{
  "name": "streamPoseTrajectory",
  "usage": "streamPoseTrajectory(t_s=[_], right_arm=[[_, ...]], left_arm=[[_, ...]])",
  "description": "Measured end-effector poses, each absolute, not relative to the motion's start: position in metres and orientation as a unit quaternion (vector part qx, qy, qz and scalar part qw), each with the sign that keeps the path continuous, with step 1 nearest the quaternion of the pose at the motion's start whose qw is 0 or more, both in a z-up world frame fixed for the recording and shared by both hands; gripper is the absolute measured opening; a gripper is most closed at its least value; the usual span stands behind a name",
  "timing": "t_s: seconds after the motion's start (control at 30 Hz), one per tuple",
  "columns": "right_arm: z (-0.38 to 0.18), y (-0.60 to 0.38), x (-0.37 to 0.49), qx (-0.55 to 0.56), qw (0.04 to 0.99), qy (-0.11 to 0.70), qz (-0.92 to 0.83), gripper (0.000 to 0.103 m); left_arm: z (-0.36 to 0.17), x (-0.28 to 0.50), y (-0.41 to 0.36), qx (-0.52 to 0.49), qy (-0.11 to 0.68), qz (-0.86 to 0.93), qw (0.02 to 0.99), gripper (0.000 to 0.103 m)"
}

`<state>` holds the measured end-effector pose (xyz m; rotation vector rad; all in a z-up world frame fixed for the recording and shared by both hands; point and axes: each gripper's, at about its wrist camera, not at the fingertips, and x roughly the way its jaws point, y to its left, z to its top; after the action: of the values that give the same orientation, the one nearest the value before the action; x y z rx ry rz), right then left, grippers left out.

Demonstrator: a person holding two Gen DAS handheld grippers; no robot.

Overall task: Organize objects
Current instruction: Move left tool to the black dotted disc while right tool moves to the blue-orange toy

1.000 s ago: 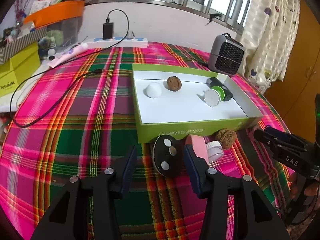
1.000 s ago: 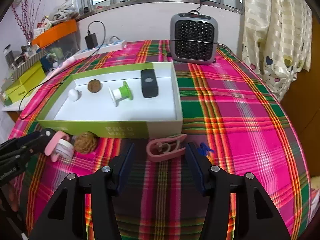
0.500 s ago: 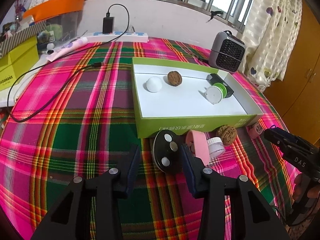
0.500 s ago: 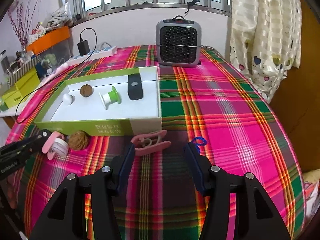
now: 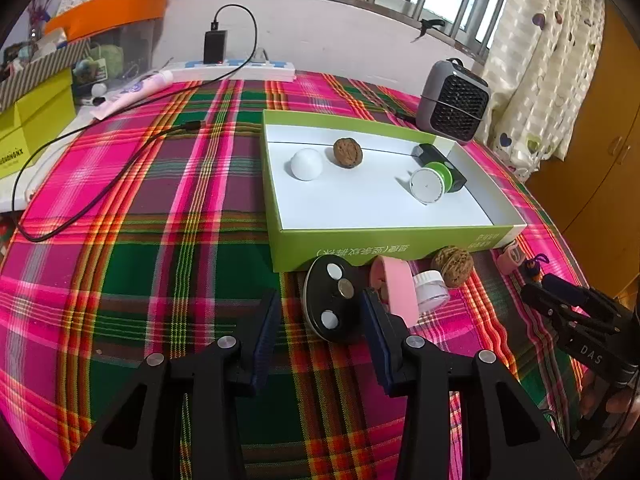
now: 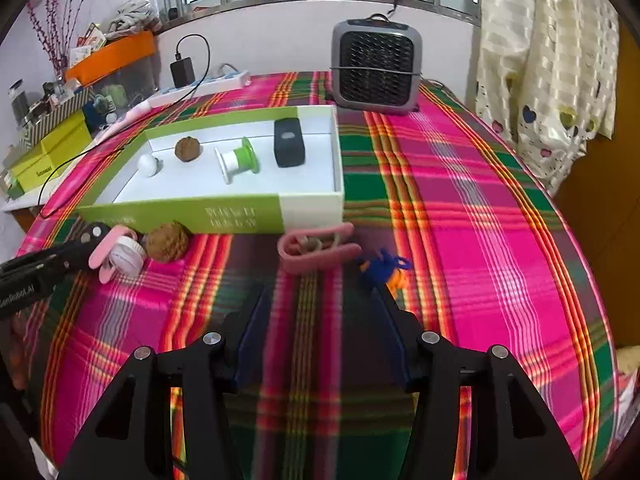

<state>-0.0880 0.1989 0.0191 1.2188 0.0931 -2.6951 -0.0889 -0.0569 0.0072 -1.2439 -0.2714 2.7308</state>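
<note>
Straddling a black disc [image 5: 333,303] that stood on edge just outside the near wall of the green box [image 5: 380,242], the left gripper [image 5: 320,330] had its jaws spread, the right one close to or touching the disc, the left one apart. A pink tape roll [image 5: 394,286], a small white jar [image 5: 430,290] and a walnut [image 5: 453,266] crowded the disc's right side; bare plaid counter [image 5: 140,272] lay open to its left. The right gripper [image 6: 320,336] hovered with jaws spread and empty, near a pink clip [image 6: 316,249] whose long axis ran left-right along the box wall, a blue tassel [image 6: 380,268] just right of it. Inside the box sat a white ball [image 5: 306,164], another walnut [image 5: 348,153], a green spool [image 5: 431,182] and a black block [image 6: 289,147].
</note>
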Motion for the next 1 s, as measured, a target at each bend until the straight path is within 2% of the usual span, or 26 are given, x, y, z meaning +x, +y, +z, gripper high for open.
streamPoseTrajectory(t_s=[0.43, 1.0], right_arm=[[0.030, 0.209, -0.089, 0.382, 0.069, 0.021, -0.921, 0.053], [0.014, 0.220, -0.113, 0.432, 0.092, 0.037, -0.897, 0.053]], left_arm=[[0.007, -0.089, -0.056, -0.412, -0.093, 0.904, 0.064, 0.040], [0.007, -0.090, -0.055, -0.414, -0.084, 0.904, 0.063, 0.041]])
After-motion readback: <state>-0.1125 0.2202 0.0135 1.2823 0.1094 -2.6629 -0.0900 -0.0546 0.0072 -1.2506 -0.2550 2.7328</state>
